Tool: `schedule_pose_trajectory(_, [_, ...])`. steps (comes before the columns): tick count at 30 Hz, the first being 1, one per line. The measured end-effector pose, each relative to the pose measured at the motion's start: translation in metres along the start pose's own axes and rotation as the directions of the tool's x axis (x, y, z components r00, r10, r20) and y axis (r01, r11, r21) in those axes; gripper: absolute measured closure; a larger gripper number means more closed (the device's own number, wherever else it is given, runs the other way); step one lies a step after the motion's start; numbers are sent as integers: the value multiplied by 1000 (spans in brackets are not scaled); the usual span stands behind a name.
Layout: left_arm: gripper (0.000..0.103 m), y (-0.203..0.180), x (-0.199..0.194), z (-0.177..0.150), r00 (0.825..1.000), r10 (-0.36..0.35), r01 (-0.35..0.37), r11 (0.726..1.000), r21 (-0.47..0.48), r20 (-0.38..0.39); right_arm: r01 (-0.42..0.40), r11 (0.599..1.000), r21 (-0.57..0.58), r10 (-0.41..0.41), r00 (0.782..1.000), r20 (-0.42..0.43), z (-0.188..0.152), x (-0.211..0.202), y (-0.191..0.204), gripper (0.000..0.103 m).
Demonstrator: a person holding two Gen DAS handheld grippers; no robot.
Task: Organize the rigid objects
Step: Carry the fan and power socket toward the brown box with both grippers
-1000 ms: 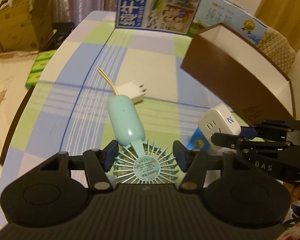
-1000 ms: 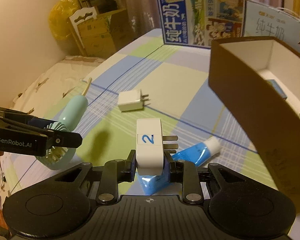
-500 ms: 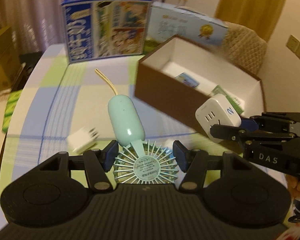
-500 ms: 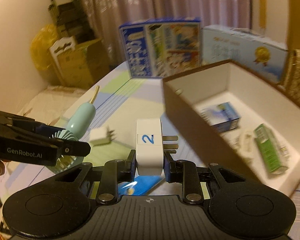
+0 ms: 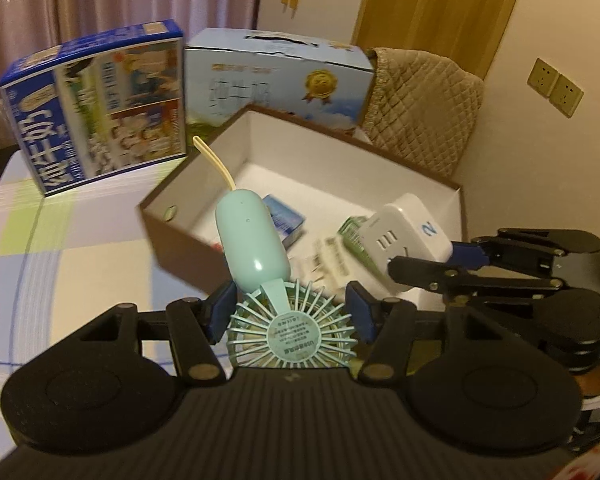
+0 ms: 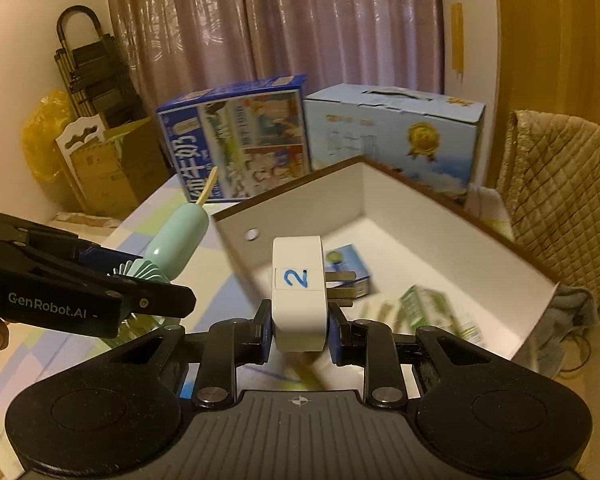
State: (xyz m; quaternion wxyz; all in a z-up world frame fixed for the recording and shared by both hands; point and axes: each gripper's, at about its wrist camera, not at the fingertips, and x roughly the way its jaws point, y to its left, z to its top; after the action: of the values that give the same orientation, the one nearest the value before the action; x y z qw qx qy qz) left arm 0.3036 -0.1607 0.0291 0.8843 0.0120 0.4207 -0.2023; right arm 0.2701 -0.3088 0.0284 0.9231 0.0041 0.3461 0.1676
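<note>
Black claws (image 6: pixel 299 330) — blue pads (image 5: pixel 220 312)

The lower half of the mint fan (image 5: pixel 290 330) head is cut off behind the left gripper (image 5: pixel 290 312) body, so its full round can't be seen. Stuff lying in the brown box (image 6: pixel 440 208) past the right gripper (image 6: pixel 299 330) fingertips is smeared: the green carton (image 6: pixel 428 308) print is unreadable, and the pale strips beside it could be anything. The adapter (image 6: pixel 299 292) hides part of the little blue box (image 6: pixel 350 264) just beyond it. Under the adapter there's a blurry brownish streak, can't tell what.
</note>
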Motion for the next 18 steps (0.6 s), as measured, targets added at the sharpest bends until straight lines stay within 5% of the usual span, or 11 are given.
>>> schedule_pose_trajectory(18, [47,-12,108,72,994,55,-66,991,-119,-91,-28,989,-143,13,995,-99,42,84,-83,79])
